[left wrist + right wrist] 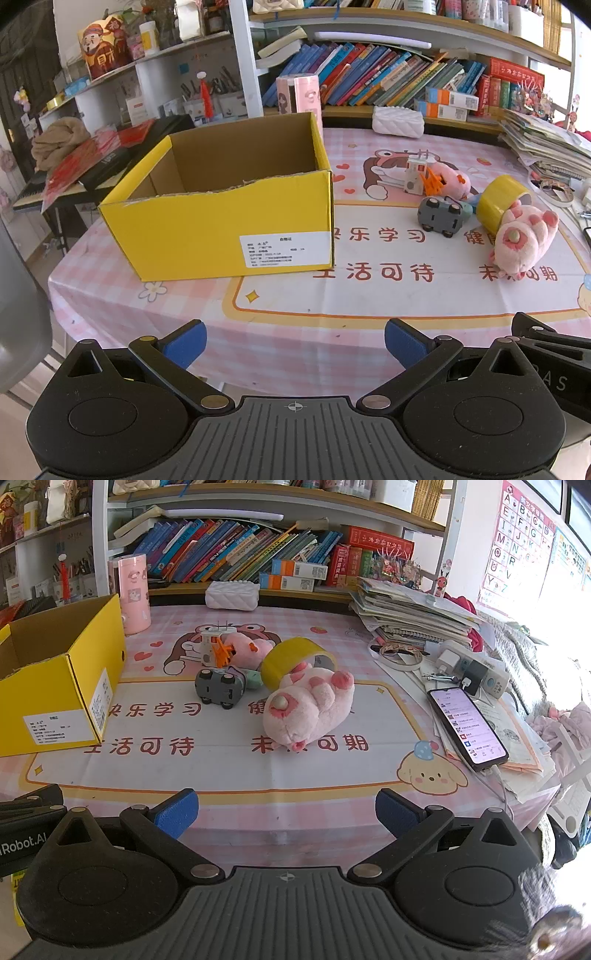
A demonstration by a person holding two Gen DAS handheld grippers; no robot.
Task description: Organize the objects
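An open, empty yellow cardboard box (218, 229) stands on the left of the table; it also shows in the right wrist view (62, 686). Right of it lies a cluster: a pink plush pig (310, 709) (524, 240), a yellow tape roll (295, 659) (498, 197), a grey toy car (219, 686) (441, 216), a smaller pink plush (247, 648) (448, 179) and a white-and-orange toy (216, 648) (419, 175). My left gripper (295, 345) is open and empty at the near table edge, before the box. My right gripper (286, 812) is open and empty, before the pig.
A phone (467, 723) on a cable, a power strip (476, 672) and stacked papers (410, 616) fill the table's right side. A pink canister (133, 594) and a white pouch (232, 595) stand at the back, under a bookshelf (258, 554).
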